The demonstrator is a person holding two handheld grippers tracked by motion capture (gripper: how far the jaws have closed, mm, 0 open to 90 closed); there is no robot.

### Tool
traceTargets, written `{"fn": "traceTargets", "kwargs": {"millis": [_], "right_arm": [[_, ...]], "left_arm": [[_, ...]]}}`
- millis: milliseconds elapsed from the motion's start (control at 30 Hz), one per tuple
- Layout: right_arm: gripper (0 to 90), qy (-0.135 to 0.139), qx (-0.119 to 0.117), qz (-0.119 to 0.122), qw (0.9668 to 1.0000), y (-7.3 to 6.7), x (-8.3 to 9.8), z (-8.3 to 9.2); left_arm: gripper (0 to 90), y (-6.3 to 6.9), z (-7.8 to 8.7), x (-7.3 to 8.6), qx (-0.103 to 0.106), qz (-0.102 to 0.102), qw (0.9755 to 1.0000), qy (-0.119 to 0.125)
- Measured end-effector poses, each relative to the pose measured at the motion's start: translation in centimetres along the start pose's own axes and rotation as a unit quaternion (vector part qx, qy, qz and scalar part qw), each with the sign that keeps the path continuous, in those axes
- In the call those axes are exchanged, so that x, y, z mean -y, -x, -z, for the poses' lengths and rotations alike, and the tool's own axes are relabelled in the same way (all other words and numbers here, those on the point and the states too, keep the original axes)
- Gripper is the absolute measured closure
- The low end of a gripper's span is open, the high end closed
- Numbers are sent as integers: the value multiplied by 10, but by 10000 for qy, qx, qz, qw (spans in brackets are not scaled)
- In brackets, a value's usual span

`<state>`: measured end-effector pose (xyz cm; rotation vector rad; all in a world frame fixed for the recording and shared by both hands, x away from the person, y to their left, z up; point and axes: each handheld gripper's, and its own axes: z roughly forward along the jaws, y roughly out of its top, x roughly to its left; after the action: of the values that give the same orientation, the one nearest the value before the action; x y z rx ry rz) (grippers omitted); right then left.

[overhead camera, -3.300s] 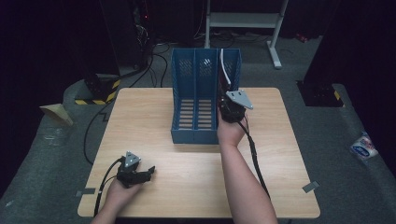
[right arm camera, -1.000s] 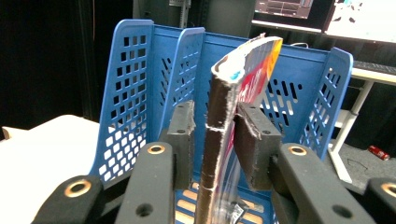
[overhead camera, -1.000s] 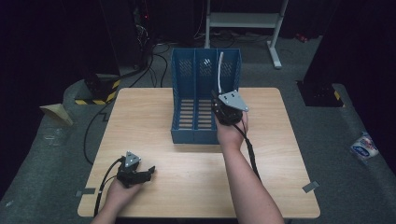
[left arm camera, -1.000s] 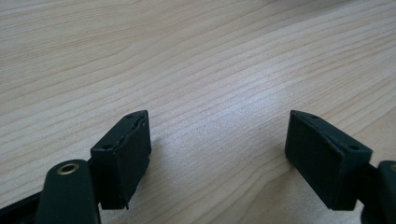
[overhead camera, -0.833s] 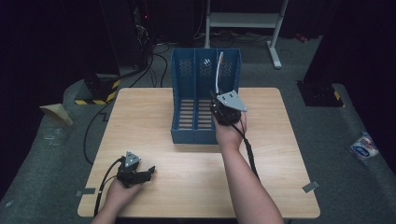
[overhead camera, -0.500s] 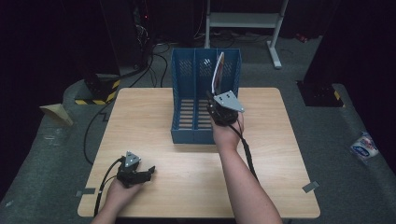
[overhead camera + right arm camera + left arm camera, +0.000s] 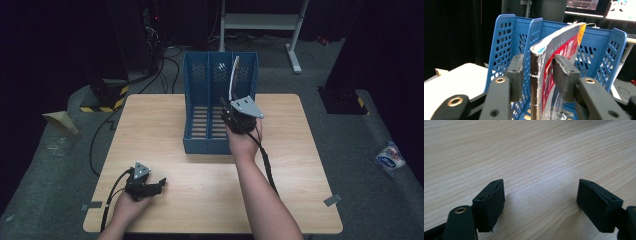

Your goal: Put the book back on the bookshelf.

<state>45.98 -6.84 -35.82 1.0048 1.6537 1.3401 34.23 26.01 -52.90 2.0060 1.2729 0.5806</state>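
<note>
A blue slotted file rack stands at the back middle of the wooden table. My right gripper is shut on a thin magazine with a red and white cover. The magazine is held upright, spine toward me, at the rack's right-hand slot. In the right gripper view the jaws of the right gripper press the magazine from both sides, with the rack behind it. Its lower edge is hidden. My left gripper rests on the table's front left. Its jaws stand wide apart around nothing, as the left gripper shows.
A metal stand is on the floor behind the rack. Cables and a yellow-black striped block lie at the back left. A white packet sits on the floor at the right. A grey tape piece marks the table's front right.
My right gripper has shifted a little left with the magazine, from beside the rack's right wall to over its right slot. The left gripper has stayed still.
</note>
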Motion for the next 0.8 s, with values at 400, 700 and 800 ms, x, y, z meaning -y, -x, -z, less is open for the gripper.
{"fn": "traceTargets", "kwargs": {"millis": [400,700,800], "right_arm": [[473,-111,27,-176,9998,11,3,3],[368,-180,63,-247,9995,15,4,5],[335,-182,45,-247,9995,15,3,7]], "left_arm": [[228,0,0,0,-2,-10,10000,7],[228,0,0,0,5,-6,10000,-4],[228,0,0,0,9,6,10000,-3]]}}
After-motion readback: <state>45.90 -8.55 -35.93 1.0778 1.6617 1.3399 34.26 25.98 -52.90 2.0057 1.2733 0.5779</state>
